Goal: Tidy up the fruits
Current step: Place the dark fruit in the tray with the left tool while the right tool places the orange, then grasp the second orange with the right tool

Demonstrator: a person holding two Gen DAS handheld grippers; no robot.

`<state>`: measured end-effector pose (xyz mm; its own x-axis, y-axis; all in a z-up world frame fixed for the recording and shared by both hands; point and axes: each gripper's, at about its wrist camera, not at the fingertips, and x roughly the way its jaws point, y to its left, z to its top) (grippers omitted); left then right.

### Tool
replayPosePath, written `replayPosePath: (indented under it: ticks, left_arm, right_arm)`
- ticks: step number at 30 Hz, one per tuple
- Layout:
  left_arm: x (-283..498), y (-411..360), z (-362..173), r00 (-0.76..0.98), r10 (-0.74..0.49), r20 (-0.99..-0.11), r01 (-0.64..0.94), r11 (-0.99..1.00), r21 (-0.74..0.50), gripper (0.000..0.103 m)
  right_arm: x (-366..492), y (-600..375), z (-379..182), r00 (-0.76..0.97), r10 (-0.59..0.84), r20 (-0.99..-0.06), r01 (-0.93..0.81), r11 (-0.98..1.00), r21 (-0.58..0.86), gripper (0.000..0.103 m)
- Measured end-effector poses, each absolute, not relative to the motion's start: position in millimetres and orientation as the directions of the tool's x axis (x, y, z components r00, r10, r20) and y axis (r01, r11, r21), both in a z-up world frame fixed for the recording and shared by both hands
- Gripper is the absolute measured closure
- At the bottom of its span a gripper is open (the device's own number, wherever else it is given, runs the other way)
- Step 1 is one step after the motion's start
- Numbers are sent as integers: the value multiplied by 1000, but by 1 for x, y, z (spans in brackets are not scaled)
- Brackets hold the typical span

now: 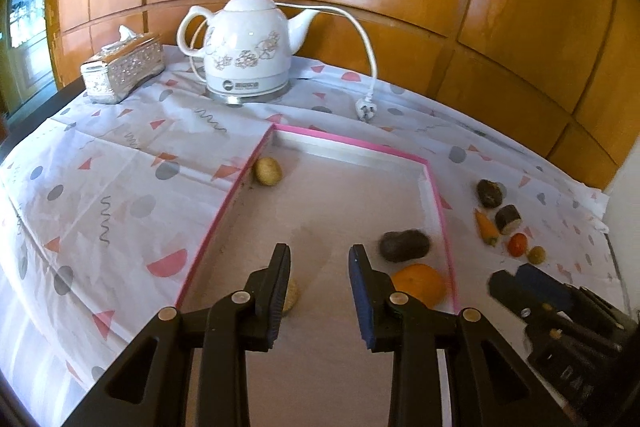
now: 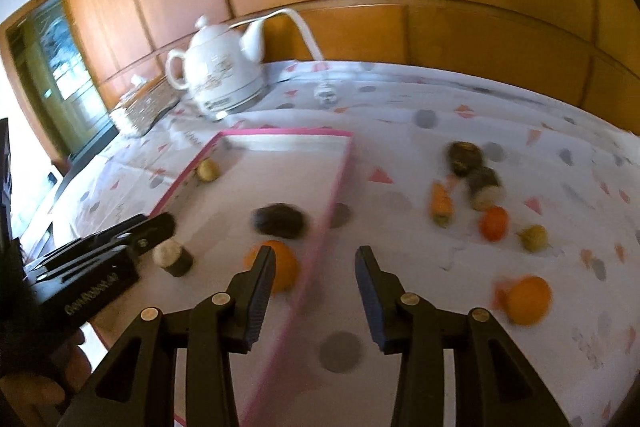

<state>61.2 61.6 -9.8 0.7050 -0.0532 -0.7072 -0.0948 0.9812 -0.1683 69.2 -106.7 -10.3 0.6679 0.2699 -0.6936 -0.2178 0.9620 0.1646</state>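
Left wrist view: we count four pieces inside the pink-edged tray [image 1: 440,205] — a tan one [image 1: 268,171] at upper left, a dark one [image 1: 405,245], an orange [image 1: 420,285] at lower right, and one half hidden behind the left gripper [image 1: 320,285], whose fingers stand apart on nothing. Five more pieces lie on the counter [image 1: 120,187] at right. Only the right wrist view shows a second orange [image 2: 527,301] at lower right, beside the right gripper [image 2: 316,291], fingers apart, empty.

Right wrist view motion-blurred, orange [image 2: 276,265] partly behind a claw finger, beige piece [image 1: 289,297] half hidden behind left claw finger
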Motion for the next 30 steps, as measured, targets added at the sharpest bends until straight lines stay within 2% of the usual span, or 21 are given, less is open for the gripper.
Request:
replayPosePath:
  ticks: [16, 19, 26, 30]
  left_arm:
    - [54, 13, -6, 695, -136, -706, 42, 988, -149, 72]
    - [53, 3, -8, 685, -152, -712, 64, 987, -149, 66]
    - [52, -17, -10, 669, -178, -722, 112, 984, -139, 66]
    - [52, -26, -11, 663, -187, -725, 135, 982, -130, 63]
  right_arm:
    - [46, -225, -32, 687, 85, -722, 63, 982, 176, 61]
    - [43, -239, -38, 672, 71, -737, 97, 979, 182, 61]
    - [43, -252, -48, 651, 77, -755, 125, 970, 207, 61]
    - [43, -249, -47, 660, 83, -747, 106, 974, 202, 50]
